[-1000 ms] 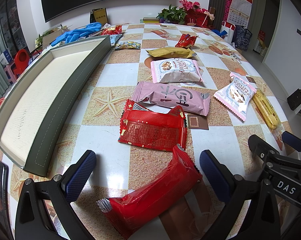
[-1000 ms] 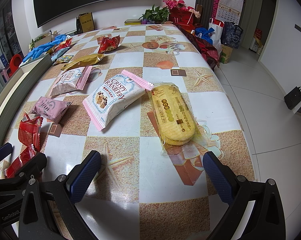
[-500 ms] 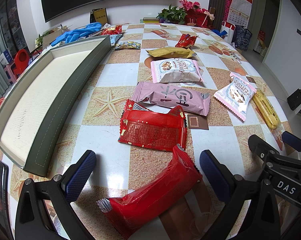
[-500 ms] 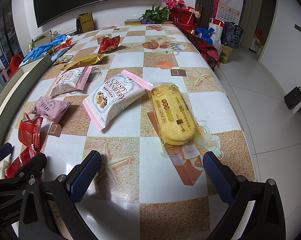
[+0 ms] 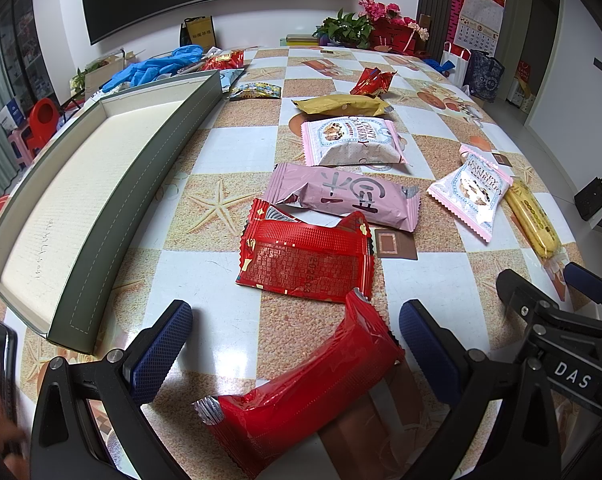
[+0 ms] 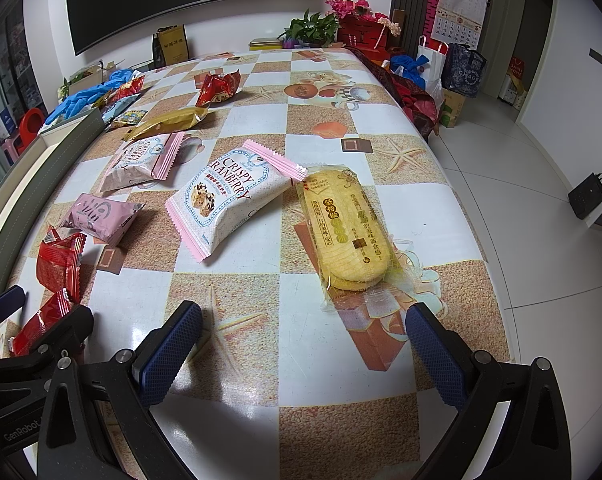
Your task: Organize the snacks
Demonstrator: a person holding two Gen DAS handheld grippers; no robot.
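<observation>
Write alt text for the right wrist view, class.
The open right gripper hovers over a checkered table, aimed at a clear-wrapped yellow rice cracker. A Crispy Cranberry packet lies beside it, apart; more snacks lie farther left.

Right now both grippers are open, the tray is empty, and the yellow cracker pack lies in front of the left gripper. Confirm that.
Not quite: the yellow cracker pack lies in front of the right gripper, as the right wrist view shows. The left gripper straddles a red snack pack. Both are open; the tray is empty.
</observation>
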